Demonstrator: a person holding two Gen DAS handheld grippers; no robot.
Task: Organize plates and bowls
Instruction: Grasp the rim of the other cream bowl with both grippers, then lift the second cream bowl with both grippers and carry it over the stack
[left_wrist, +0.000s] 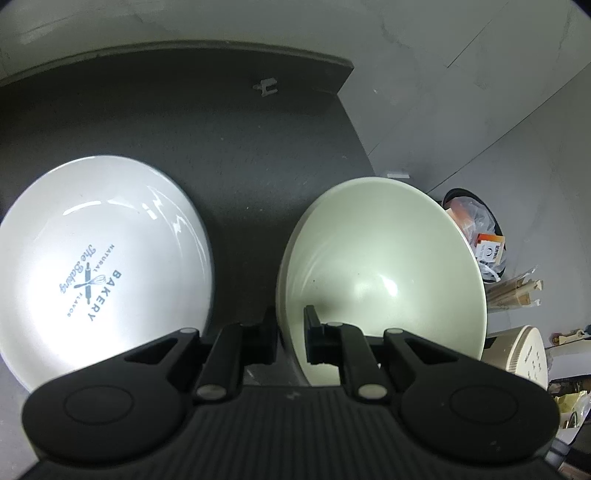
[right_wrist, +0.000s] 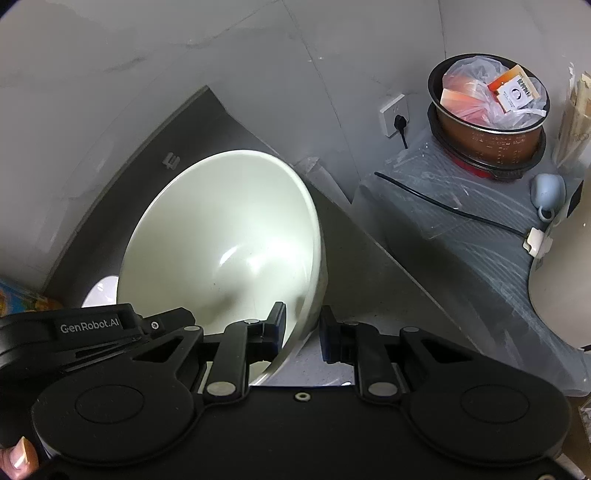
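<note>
Left tool (left_wrist: 290, 334) pinching bowl (left_wrist: 384, 273) — "BAKERY" plate (left_wrist: 99, 266)

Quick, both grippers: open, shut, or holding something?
Left gripper: closed on the near rim of the pale green bowl, one finger inside, one outside.
Right gripper: closed on the same bowl's rim, at another spot.

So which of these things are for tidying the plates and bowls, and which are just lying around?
For the job:
- pale green bowl, both grippers' jaws closed on its rim
- white Bakery plate
- left gripper
- right gripper

Just lying about:
- cooker pot stuffed with bags
- wall socket and plug
- small blue cup
- wrapped chopsticks
</note>
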